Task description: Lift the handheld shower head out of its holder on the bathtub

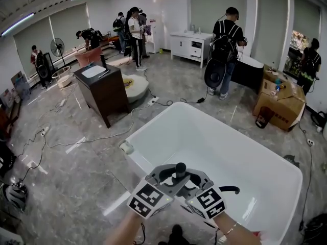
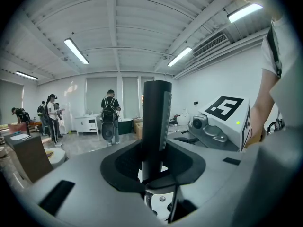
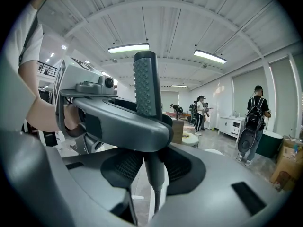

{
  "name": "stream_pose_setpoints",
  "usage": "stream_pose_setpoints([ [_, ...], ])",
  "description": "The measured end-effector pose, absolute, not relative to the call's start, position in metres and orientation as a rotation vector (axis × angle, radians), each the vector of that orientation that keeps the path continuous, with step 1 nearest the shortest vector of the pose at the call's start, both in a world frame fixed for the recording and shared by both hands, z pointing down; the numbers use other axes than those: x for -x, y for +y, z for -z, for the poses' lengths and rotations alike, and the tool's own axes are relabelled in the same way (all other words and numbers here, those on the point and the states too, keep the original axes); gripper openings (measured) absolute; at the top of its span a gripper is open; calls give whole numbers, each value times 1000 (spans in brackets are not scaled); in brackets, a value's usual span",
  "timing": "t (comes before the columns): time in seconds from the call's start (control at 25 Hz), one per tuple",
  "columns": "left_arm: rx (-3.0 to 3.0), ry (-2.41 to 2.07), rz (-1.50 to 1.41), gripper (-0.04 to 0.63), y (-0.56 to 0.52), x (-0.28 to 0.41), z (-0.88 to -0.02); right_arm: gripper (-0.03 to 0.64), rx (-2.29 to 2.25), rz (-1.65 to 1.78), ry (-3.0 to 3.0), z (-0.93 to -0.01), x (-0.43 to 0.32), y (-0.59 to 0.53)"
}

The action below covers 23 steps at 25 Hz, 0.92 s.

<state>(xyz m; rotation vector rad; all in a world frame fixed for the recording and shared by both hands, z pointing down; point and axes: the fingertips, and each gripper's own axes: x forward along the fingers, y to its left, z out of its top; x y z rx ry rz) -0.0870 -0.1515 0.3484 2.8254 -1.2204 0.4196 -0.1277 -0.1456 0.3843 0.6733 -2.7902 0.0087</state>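
The black handheld shower head point(image 1: 180, 171) stands upright over the near end of the white bathtub point(image 1: 148, 124), with both grippers closed on it from either side. My left gripper point(image 1: 172, 178) holds its dark handle point(image 2: 156, 126) between the pads. My right gripper point(image 1: 190, 180) grips the thin stem below the nubbed spray face point(image 3: 145, 86), and the left gripper's jaw crosses in front of it. A curved black fitting point(image 1: 231, 189) sits on the tub rim just right of the grippers. The holder itself is hidden beneath the grippers.
A dark wooden cabinet point(image 1: 104, 88) stands on the floor left of the tub, with cables trailing past it. Cardboard boxes point(image 1: 278, 103) sit at the right. Several people stand at the back near a white vanity point(image 1: 189, 45). A small round fitting point(image 1: 126, 147) sits on the tub's left corner.
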Motion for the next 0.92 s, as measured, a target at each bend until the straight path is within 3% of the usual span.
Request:
stream_pose_setpoints([
  [0.92, -2814, -1215, -410, 152, -167, 95, -351, 140, -678, 11, -2777, -387, 135, -162],
])
